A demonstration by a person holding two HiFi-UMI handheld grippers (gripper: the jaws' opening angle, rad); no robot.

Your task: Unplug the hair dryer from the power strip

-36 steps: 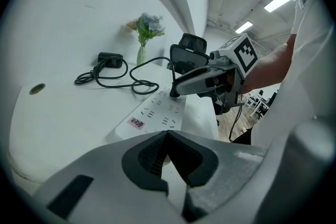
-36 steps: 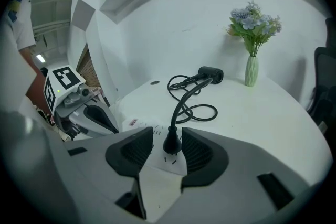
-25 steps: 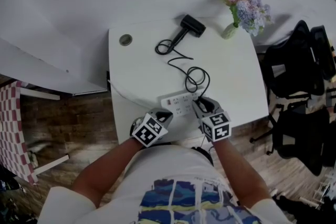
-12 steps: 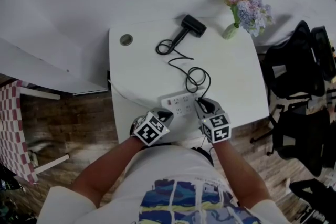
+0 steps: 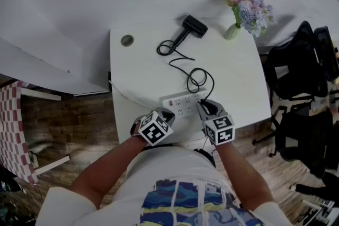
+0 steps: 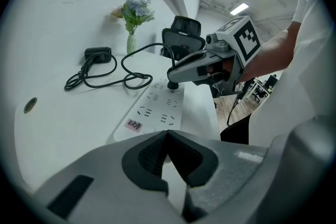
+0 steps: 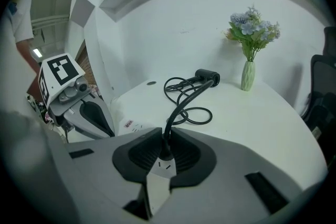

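A black hair dryer [image 5: 193,25] lies at the table's far side. Its cable [image 5: 197,79] coils toward the white power strip [image 5: 181,104] near the front edge. The black plug [image 7: 166,153] stands in a socket at the strip's right end. My right gripper [image 7: 165,135] has just been closing, and its pads now press the plug from both sides. In the left gripper view that grip shows at the plug [image 6: 172,84]. My left gripper [image 5: 167,113] is at the strip's left end, jaws shut [image 6: 168,135]; the strip's near end is hidden under them.
A vase of flowers [image 5: 244,8] stands at the far right corner of the white table [image 5: 238,87]. A round grommet [image 5: 126,40] sits at the far left. Black office chairs [image 5: 302,69] stand right of the table, and wooden floor lies past the front edge.
The left gripper's marker cube has tilted a little. The right gripper, plug, strip and cable sit where they were.
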